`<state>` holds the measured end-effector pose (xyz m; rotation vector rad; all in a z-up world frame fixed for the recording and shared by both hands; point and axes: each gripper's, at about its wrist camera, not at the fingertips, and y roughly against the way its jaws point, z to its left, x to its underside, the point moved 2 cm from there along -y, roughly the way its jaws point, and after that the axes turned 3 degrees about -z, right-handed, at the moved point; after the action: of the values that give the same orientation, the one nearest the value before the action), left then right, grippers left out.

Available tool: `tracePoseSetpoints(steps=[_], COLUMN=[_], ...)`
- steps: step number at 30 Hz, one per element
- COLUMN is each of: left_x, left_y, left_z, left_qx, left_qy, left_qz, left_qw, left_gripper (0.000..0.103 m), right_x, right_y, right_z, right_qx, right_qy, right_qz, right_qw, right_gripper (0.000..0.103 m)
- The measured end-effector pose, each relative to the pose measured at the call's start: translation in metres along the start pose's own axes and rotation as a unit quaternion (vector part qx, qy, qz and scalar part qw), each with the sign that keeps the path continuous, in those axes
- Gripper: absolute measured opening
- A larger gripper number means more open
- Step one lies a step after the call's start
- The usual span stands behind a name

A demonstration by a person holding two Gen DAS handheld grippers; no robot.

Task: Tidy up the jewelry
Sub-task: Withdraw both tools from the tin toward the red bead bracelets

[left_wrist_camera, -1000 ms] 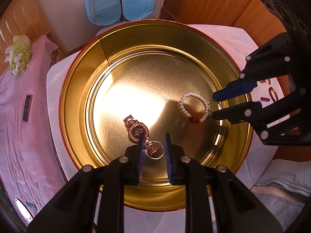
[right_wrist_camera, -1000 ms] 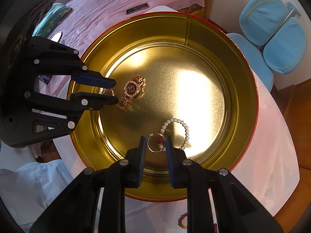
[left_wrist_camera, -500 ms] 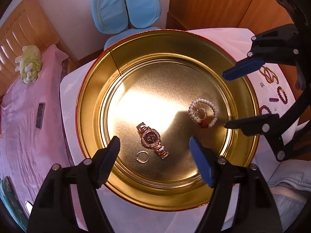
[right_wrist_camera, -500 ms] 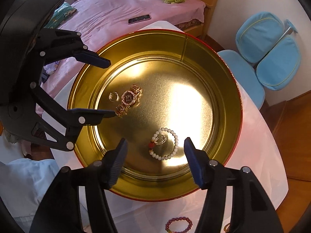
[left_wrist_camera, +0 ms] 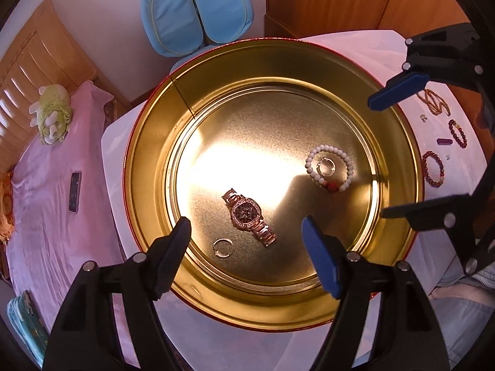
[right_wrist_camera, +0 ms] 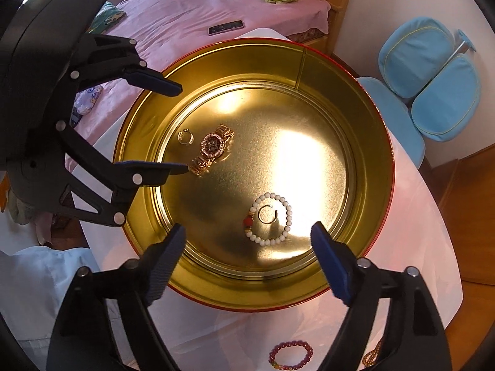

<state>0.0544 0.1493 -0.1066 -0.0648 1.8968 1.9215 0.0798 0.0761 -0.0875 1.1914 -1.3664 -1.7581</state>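
Note:
A round gold tin stands on a white cloth. In it lie a rose-gold watch, a small ring beside the watch, and a white bead bracelet with a second ring inside its loop. My left gripper is open and empty above the tin's near rim, over the watch. My right gripper is open and empty above the bracelet side.
Dark red bead bracelets, an amber piece and small bits lie on the white cloth outside the tin. A pink bed with a phone and plush toy, and a blue chair, surround the table.
Both grippers opened and let go of a ring each, one beside the watch and one inside the white bracelet. Both have since lifted back from the tin.

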Motion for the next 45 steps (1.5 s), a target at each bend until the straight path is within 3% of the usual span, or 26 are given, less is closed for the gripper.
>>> tracePoseSetpoints(steps=[3, 9, 14, 20, 25, 30, 34, 38, 45], left_x=[0.003, 0.007, 0.008, 0.008, -0.001, -0.016, -0.032, -0.043, -0.052], left_y=[0.003, 0.011, 0.022, 0.030, 0.050, 0.056, 0.052, 0.046, 0.022], left_z=[0.001, 0.003, -0.003, -0.024, -0.044, -0.086, -0.129, -0.170, -0.222], left_qx=[0.004, -0.007, 0.029, 0.060, 0.085, 0.118, 0.145, 0.145, 0.153], left_qy=[0.007, 0.026, 0.062, 0.077, 0.089, 0.061, 0.010, -0.051, -0.111], left_qz=[0.001, -0.006, -0.037, -0.064, -0.110, -0.134, -0.130, -0.123, -0.095], left_qw=[1.0000, 0.9996, 0.9970, 0.9931, 0.9863, 0.9820, 0.9808, 0.9804, 0.9774], left_gripper=[0.081, 0.083, 0.083, 0.083, 0.083, 0.083, 0.083, 0.083, 0.083], right_x=[0.005, 0.015, 0.032, 0.078, 0.132, 0.192, 0.245, 0.277, 0.317], right_y=[0.003, 0.022, 0.044, 0.068, 0.092, 0.108, 0.112, 0.115, 0.115], right_z=[0.003, -0.003, -0.016, -0.035, -0.052, -0.066, -0.075, -0.081, -0.089], right_qx=[0.009, 0.011, 0.003, 0.020, 0.083, 0.142, 0.159, 0.176, 0.185], right_qy=[0.007, -0.036, -0.098, -0.173, -0.230, -0.290, -0.356, -0.402, -0.438], right_qz=[-0.018, -0.078, -0.133, -0.165, -0.173, -0.171, -0.162, -0.149, -0.136], right_qw=[1.000, 0.996, 0.986, 0.971, 0.954, 0.931, 0.906, 0.886, 0.869], right_gripper=[0.096, 0.098, 0.099, 0.099, 0.099, 0.099, 0.099, 0.099, 0.099])
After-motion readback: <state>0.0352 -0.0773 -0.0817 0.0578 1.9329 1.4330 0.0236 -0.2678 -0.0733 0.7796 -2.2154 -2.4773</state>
